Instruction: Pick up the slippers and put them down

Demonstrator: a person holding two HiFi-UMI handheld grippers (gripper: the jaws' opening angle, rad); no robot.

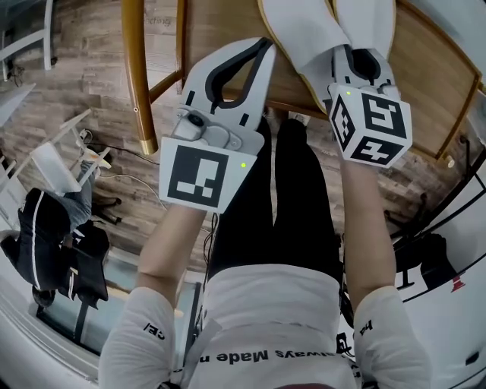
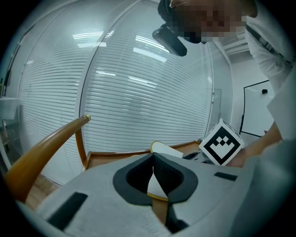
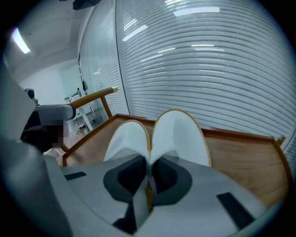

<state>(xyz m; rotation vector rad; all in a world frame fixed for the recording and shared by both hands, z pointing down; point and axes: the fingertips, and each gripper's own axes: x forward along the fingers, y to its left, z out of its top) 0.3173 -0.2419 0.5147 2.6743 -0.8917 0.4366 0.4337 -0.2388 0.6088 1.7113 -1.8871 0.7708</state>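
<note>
Two white slippers with yellow rims lie side by side on a wooden seat (image 1: 220, 30): the left slipper (image 1: 304, 30) and the right slipper (image 1: 368, 19). My right gripper (image 1: 363, 57) is shut on their inner edges, which rise pinched together between its jaws (image 3: 149, 162), with the toes (image 3: 180, 134) pointing away. My left gripper (image 1: 262, 47) is shut, its tip at the left slipper's outer edge. In the left gripper view the jaws (image 2: 153, 157) meet, and a white piece of slipper (image 2: 155, 185) shows through the opening behind them. Whether they pinch it I cannot tell.
A curved wooden rail (image 1: 137, 76) borders the seat on the left, and a low wooden rim (image 3: 240, 132) runs along its far side. Window blinds (image 3: 208, 69) stand beyond. On the floor at left are a black bag (image 1: 53, 243) and a white rack (image 1: 64, 163).
</note>
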